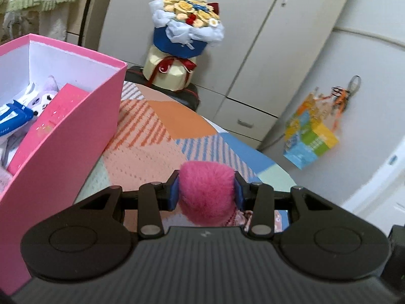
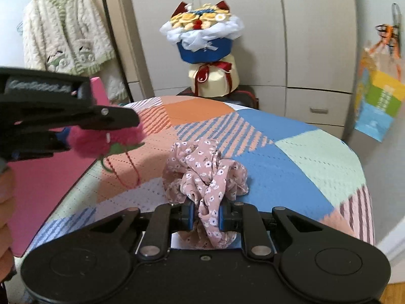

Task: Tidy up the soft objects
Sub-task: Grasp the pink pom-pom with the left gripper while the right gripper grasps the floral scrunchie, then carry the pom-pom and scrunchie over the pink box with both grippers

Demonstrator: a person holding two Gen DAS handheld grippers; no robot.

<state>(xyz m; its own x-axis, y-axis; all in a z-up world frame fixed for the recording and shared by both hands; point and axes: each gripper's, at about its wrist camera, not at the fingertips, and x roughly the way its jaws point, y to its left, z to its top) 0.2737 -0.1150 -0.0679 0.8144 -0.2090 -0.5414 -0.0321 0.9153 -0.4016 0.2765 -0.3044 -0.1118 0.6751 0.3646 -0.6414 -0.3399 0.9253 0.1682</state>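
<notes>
My left gripper is shut on a fluffy pink pompom, held above the patterned table beside the pink box. In the right wrist view the left gripper holds the pompom, with a green leaf and red string hanging under it. My right gripper is shut on a pink floral scrunchie that rests bunched on the tablecloth. The pink box holds a white-and-blue plush toy and a pink flat box.
A flower bouquet on a cream box stands behind the table's far edge. Grey cabinets are behind. A colourful paper bag hangs at the right. A knitted cardigan hangs at the left.
</notes>
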